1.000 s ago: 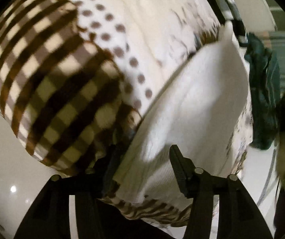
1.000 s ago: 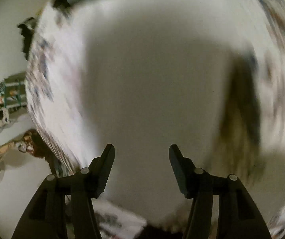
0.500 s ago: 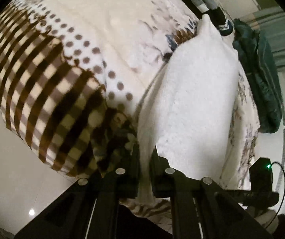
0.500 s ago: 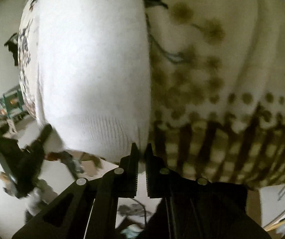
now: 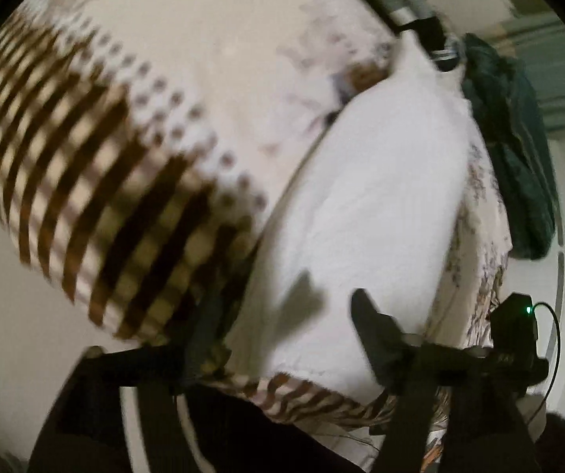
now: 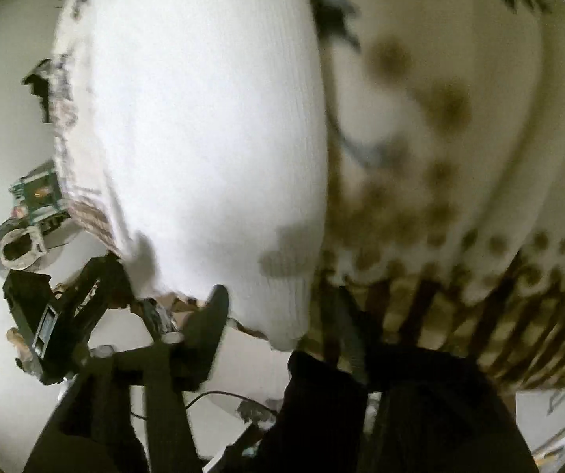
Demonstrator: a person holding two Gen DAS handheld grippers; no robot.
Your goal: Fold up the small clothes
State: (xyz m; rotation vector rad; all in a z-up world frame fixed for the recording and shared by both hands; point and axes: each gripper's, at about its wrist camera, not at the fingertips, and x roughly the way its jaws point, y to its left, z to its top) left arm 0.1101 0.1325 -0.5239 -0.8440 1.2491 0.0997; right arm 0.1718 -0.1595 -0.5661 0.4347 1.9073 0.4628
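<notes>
Fig. log | L gripper (image 5: pixel 282 339): jaws wide apart, holding nothing | R gripper (image 6: pixel 282 315): same | white knit garment (image 5: pixel 361 216) lay folded lengthwise on patterned blanket (image 5: pixel 243 79) | I judged 1st fold done; cross-fold & tidy-up left.

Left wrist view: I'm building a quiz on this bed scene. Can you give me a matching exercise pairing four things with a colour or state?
Things:
1. white garment
2. blanket
3. dark cloth
4. left hand-held gripper

Descriptions:
A. dark green, bunched at the far right
B. open, fingers spread over the near hem
C. plain white, lying flat on the bed
D. cream with brown checks and dots

Pairs: 1-C, 2-D, 3-A, 4-B
</notes>
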